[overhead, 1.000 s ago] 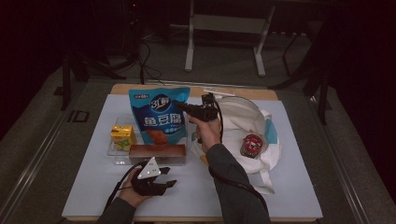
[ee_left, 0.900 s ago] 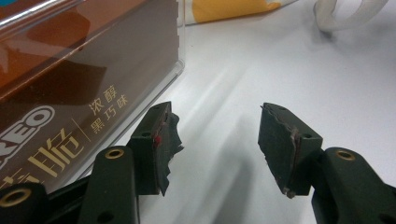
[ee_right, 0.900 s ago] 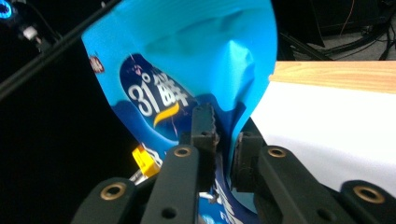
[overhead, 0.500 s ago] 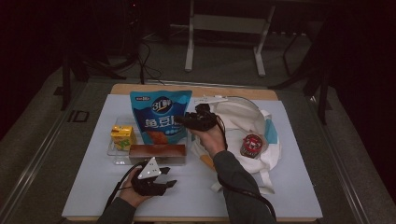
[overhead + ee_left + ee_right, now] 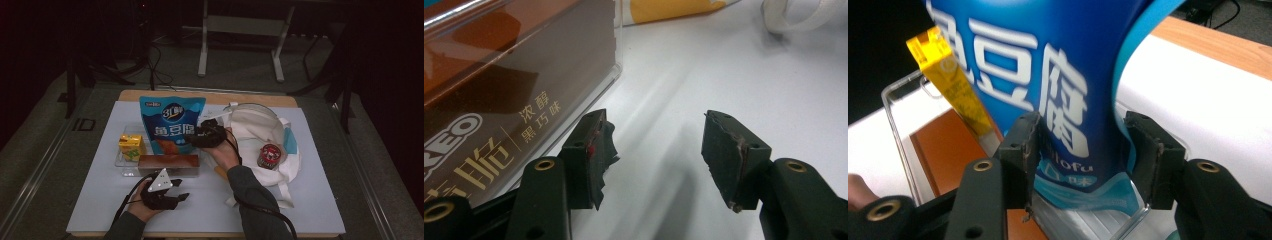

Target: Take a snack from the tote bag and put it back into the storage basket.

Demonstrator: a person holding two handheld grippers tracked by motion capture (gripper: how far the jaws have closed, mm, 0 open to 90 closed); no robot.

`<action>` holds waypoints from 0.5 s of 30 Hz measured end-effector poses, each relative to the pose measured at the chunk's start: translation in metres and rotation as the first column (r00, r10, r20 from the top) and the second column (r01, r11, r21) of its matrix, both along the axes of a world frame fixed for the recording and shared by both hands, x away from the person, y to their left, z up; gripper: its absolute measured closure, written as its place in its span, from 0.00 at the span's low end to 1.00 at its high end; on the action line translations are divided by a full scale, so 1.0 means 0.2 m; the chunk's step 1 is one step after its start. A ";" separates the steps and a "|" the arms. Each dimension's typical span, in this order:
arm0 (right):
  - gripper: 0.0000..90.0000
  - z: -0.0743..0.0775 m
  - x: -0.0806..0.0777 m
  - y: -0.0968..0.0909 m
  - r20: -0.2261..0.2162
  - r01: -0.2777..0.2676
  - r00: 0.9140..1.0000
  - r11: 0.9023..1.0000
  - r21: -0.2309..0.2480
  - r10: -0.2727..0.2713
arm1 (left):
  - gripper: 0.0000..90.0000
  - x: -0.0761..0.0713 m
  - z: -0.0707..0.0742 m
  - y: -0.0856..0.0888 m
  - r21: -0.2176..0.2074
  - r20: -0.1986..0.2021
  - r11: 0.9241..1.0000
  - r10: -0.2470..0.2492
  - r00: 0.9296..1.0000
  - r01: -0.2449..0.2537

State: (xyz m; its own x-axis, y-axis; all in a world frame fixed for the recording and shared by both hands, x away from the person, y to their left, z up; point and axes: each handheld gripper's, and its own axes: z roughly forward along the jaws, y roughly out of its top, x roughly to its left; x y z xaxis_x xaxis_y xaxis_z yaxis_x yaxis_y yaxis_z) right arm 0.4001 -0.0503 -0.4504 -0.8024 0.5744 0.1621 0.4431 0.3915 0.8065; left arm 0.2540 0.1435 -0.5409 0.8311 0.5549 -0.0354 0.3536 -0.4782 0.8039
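Glossy blue fish-tofu snack pouch [image 5: 1048, 90], standing in the clear tray [image 5: 121, 161] mid-frame in the high view, sits loose between my right gripper [image 5: 1083, 155] whose jaws have just been opening: light, crinkly, slippery, so grip its stiff seam; left gripper [image 5: 654, 155] gapes empty.

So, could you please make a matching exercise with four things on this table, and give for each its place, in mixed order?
Things:
1. blue snack pouch
2. yellow drink carton
3. brown biscuit box
4. red-lidded can

Places:
A. on the white cloth bag
B. at the left end of the clear tray
C. between the fingers of the right gripper
D. along the tray's near side, beside the left gripper

Pairs: 1-C, 2-B, 3-D, 4-A
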 end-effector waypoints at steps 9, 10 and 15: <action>0.61 0.00 -0.02 0.06 0.028 0.017 0.999 0.999 -0.042 -0.016 | 0.49 0.00 0.00 0.00 0.002 -0.002 1.000 -0.001 1.000 0.001; 0.62 0.00 -0.02 0.07 0.031 0.022 0.999 0.999 -0.044 -0.020 | 0.49 0.00 0.00 0.00 0.002 -0.002 1.000 -0.001 1.000 0.001; 0.64 0.00 -0.01 0.10 0.024 0.025 0.999 0.999 -0.037 -0.024 | 0.49 0.00 0.00 0.00 0.000 -0.002 1.000 -0.001 1.000 0.001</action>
State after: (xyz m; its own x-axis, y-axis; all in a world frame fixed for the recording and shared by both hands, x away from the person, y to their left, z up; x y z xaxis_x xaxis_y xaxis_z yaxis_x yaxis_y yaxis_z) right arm 0.3987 -0.0306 -0.4513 -0.7916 0.5989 0.1212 0.4337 0.4110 0.8019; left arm 0.2543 0.1434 -0.5409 0.8316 0.5542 -0.0371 0.3547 -0.4785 0.8033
